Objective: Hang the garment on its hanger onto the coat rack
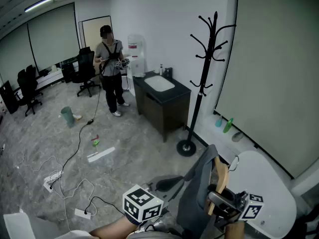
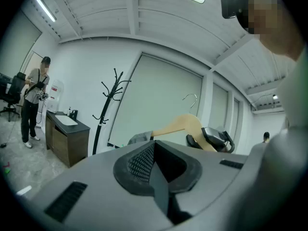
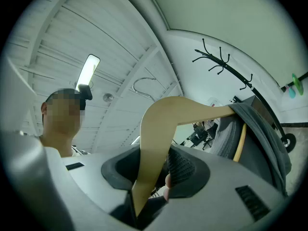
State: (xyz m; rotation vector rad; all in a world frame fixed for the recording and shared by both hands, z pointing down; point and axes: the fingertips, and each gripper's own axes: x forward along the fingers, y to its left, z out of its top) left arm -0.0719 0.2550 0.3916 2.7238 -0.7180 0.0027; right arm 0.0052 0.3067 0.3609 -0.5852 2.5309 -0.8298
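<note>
My right fingers (image 3: 184, 170) are clenched on one wooden arm of the hanger (image 3: 159, 124), low on the slope and off to one side of its wire hook (image 3: 144, 83). My left fingers (image 2: 137, 162) are pressed together with nothing I can name between them, pointing up past the hanger from below. The grey garment (image 3: 260, 134) is draped over the hanger's far arm and hangs down beside my right hand, just beside the white desk (image 1: 271, 183). The coat rack (image 1: 205, 73) stands well apart, across open floor by the blind.

The main risk, as I judge it, is the off-centre grip: the cloth's weight on the far arm could turn the hanger in my fingers or let it slide through them, and a tilt that way could send the garment off its end. A turned hanger would also bring the hook to the rack's prongs at the wrong angle. Loose cables (image 1: 75, 153) lie on the floor to my left, a snag if I drift that way.

Only the right gripper view shows the grip itself and the hook above it. Only the head view shows the rack's base, the cables and how far off the rack is. The left gripper view alone sets the hook against the blind, with the rack to its left.
</note>
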